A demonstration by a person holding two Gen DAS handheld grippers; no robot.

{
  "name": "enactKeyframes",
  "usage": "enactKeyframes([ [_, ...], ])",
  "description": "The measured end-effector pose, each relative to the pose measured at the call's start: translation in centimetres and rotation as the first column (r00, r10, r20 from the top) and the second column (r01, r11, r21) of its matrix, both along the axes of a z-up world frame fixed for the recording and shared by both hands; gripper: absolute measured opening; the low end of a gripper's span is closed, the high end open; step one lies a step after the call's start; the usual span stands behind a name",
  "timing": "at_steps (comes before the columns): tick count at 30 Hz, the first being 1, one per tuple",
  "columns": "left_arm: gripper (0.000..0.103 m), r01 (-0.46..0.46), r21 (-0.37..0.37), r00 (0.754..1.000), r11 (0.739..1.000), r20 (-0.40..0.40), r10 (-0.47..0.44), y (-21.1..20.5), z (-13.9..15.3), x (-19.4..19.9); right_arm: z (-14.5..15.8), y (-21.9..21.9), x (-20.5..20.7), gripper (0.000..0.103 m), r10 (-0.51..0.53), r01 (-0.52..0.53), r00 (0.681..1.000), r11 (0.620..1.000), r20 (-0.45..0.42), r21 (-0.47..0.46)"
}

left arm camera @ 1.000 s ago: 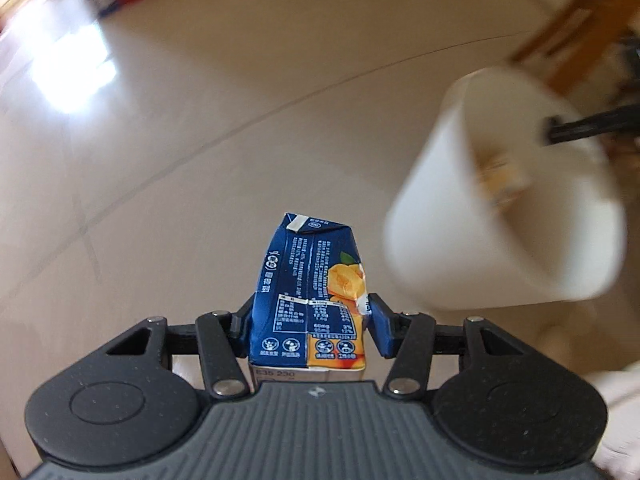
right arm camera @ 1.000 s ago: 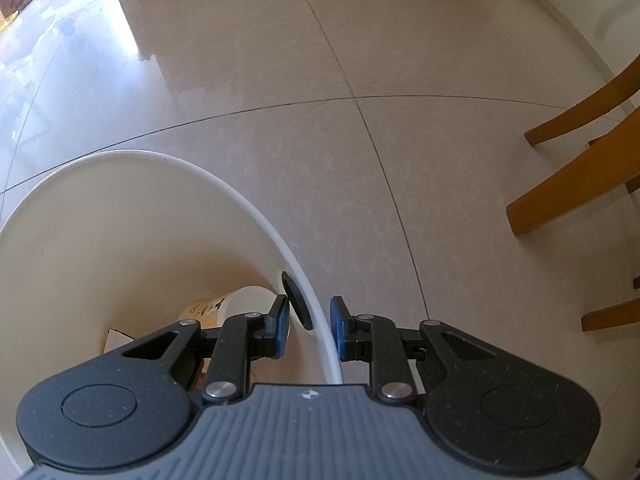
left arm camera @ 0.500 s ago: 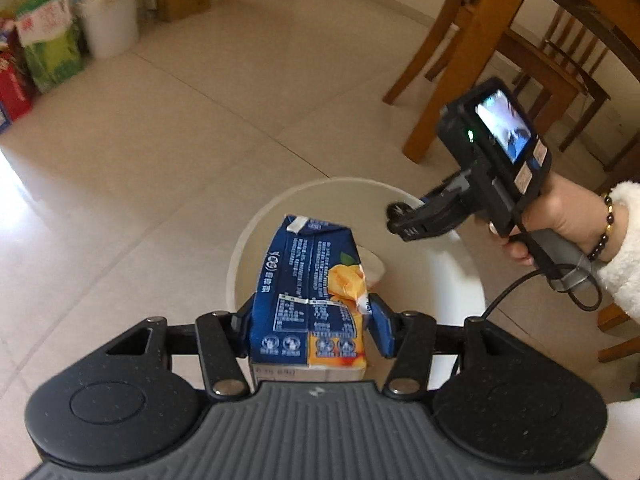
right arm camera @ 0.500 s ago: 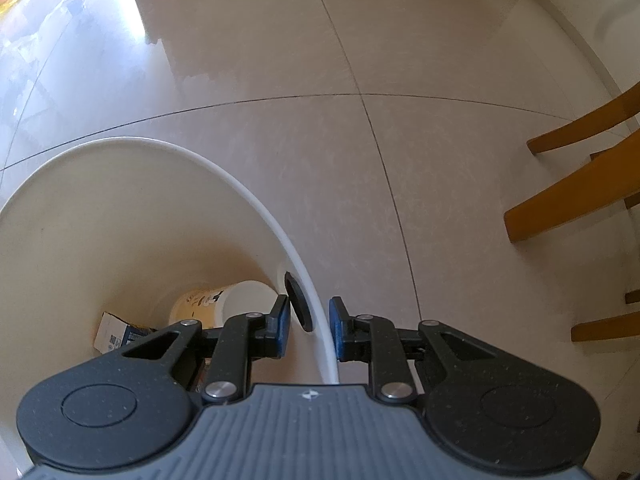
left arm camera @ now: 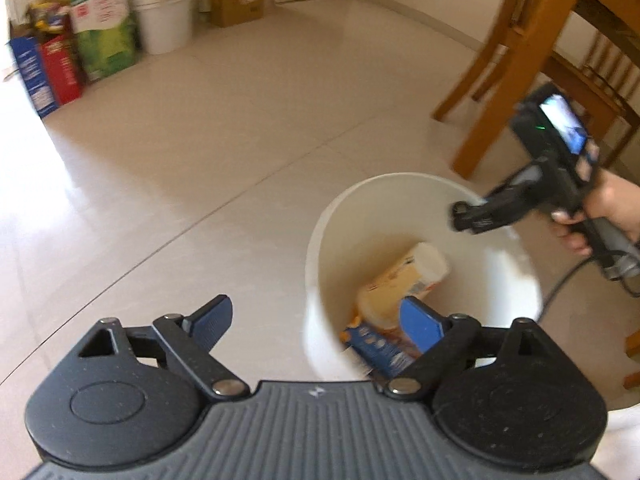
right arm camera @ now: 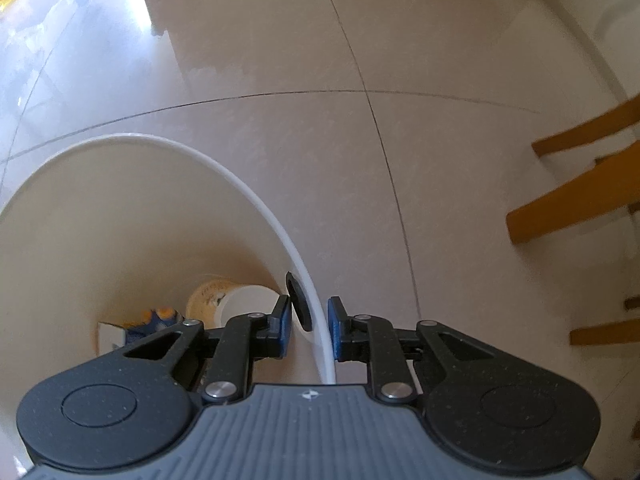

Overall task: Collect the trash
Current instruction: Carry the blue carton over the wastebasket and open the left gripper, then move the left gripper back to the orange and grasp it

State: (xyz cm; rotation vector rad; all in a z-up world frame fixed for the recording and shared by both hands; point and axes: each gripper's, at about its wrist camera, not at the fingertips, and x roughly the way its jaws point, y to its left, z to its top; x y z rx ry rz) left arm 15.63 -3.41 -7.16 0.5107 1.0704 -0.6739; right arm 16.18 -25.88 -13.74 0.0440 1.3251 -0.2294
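My left gripper [left arm camera: 318, 322] is open and holds nothing, hovering over the near rim of a white bin [left arm camera: 516, 248]. The blue juice carton [left arm camera: 376, 346] lies at the bottom of the bin beside a pale paper cup [left arm camera: 404, 280]. My right gripper [left arm camera: 466, 216] reaches in from the right, held by a hand [left arm camera: 612, 208]. In the right wrist view the right gripper [right arm camera: 308, 326] is shut on the white bin's rim [right arm camera: 256, 196], one finger inside and one outside. Down inside I see the cup [right arm camera: 224, 300] and the blue carton [right arm camera: 150, 322].
The bin hangs above a glossy beige tiled floor [left arm camera: 240, 128]. Wooden table and chair legs [left arm camera: 504, 64] stand at the right. Boxes, green packs and a white pail [left arm camera: 164, 20] line the far wall. More chair legs [right arm camera: 576, 200] show in the right wrist view.
My left gripper opened and the blue juice carton dropped into the bin. The left gripper drew back to the left of the bin. The right gripper kept its hold on the rim.
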Motion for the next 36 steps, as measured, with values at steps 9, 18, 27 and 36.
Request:
enactKeyframes([
  [9, 0.091, -0.117, 0.083, 0.992, 0.990, 0.052, 0.113, 6.3, -3.2, 1.2, -0.1, 0.3, -0.2, 0.023, 0.006, -0.006, 1.000, 1.000, 0.004, -0.020],
  [18, 0.091, -0.190, 0.098, 0.982, 0.977, 0.037, 0.187, 11.4, -12.3, -0.2, -0.1, 0.3, -0.1, 0.023, 0.006, -0.006, 1.000, 1.000, 0.012, -0.024],
  [27, 0.090, -0.302, 0.102, 0.951, 0.948, -0.033, 0.307, 15.7, -20.6, -1.9, -0.1, 0.7, -0.7, 0.024, 0.008, -0.007, 1.000, 0.999, 0.030, -0.032],
  [36, 0.090, -0.327, 0.123, 0.935, 0.937, -0.104, 0.340, 16.9, -25.7, -2.2, -0.1, 1.3, -1.1, 0.025, 0.008, -0.005, 0.999, 0.998, 0.051, -0.058],
])
